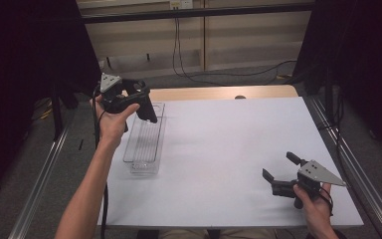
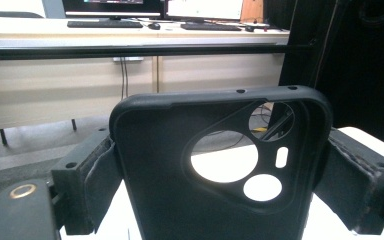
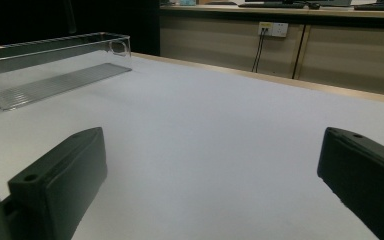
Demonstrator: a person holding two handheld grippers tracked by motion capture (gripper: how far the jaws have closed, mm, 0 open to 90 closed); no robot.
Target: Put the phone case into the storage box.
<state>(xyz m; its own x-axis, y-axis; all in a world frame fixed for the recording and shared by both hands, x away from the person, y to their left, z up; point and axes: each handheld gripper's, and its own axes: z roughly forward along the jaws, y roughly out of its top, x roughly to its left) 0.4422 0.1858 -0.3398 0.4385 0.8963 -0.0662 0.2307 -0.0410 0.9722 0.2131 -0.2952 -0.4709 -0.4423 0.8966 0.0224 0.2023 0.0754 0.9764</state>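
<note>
A black phone case (image 1: 147,111) with camera cut-outs hangs upright over the far end of a clear plastic tray (image 1: 151,149) at the table's left. My left gripper (image 1: 138,102) is shut on it. In the left gripper view the phone case (image 2: 160,180) sits squeezed between both pads (image 2: 97,180), its inner side facing the camera. My right gripper (image 1: 278,167) rests low near the front right of the white table (image 1: 229,139), open with nothing between its jaws. The right gripper view looks past that right gripper (image 3: 215,170) towards the long, empty tray (image 3: 55,80).
A wooden strip (image 1: 219,92) borders the table's far edge. Metal rails (image 1: 348,164) run along both sides. Cables (image 1: 189,69) hang from the wall behind. Desks with monitors and keyboards (image 2: 105,22) stand beyond the table.
</note>
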